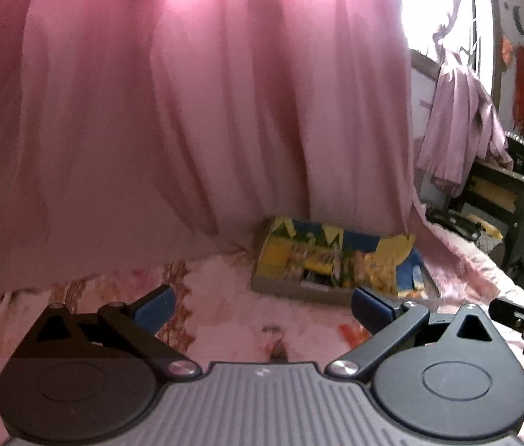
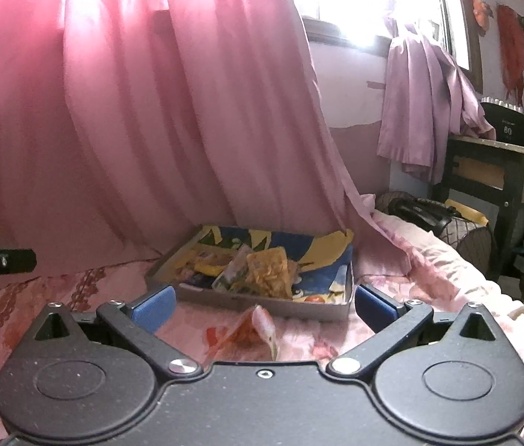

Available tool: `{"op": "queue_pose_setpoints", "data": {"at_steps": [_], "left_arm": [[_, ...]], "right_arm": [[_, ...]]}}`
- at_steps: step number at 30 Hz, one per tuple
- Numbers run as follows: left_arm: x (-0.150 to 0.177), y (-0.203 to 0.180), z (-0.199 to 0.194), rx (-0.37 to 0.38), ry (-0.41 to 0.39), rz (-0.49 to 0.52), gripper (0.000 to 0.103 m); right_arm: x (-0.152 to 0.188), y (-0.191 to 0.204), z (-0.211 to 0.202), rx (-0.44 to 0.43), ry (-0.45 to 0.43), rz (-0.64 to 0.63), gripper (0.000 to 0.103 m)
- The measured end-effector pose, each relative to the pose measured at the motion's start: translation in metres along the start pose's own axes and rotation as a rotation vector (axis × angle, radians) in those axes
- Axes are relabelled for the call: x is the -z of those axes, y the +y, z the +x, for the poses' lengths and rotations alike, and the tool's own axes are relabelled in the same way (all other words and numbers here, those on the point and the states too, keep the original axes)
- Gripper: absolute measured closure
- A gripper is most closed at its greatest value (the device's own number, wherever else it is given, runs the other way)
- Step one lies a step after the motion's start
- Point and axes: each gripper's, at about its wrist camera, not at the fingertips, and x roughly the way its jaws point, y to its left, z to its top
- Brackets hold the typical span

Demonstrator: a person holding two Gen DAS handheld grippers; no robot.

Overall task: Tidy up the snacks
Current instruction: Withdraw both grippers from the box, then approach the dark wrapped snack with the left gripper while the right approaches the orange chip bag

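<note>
Both grippers wide open, nothing between the blue pads. Right gripper (image 2: 263, 306) low over the pink bedspread (image 2: 429, 267), one loose orange snack packet (image 2: 252, 329) lying just ahead of the fingers, short of the box. Left gripper (image 1: 262, 306) also empty, jaws spread, small dark bits on the cloth ahead, too blurred to name. Cardboard box (image 2: 262, 303) beyond, on the bedspread against the pink curtain (image 2: 150, 111), already holding several packets, a yellow chip bag (image 2: 269, 271) on top. Likely step: pick up the loose packet and add to the box. Best done by dropping the right fingers either side of the packet's raised crinkled edge, closing gently, not crushing the contents, lifting clear of the box's near wall, then setting down in the free corner rather than on the heap. Left gripper better kept aside, or steadying the box rim against sliding on soft cloth.
</note>
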Motion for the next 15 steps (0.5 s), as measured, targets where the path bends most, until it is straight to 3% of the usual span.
{"op": "queue_pose_setpoints", "data": {"at_steps": [7, 15], "left_arm": [[0.019, 0.007, -0.001, -0.020, 0.102, 0.011, 0.000], [0.022, 0.010, 0.011, -0.102, 0.203, 0.003, 0.000]], "right_arm": [[0.017, 0.016, -0.010, 0.000, 0.039, -0.006, 0.001], [0.029, 0.030, -0.005, -0.031, 0.084, 0.002, 0.001]]}}
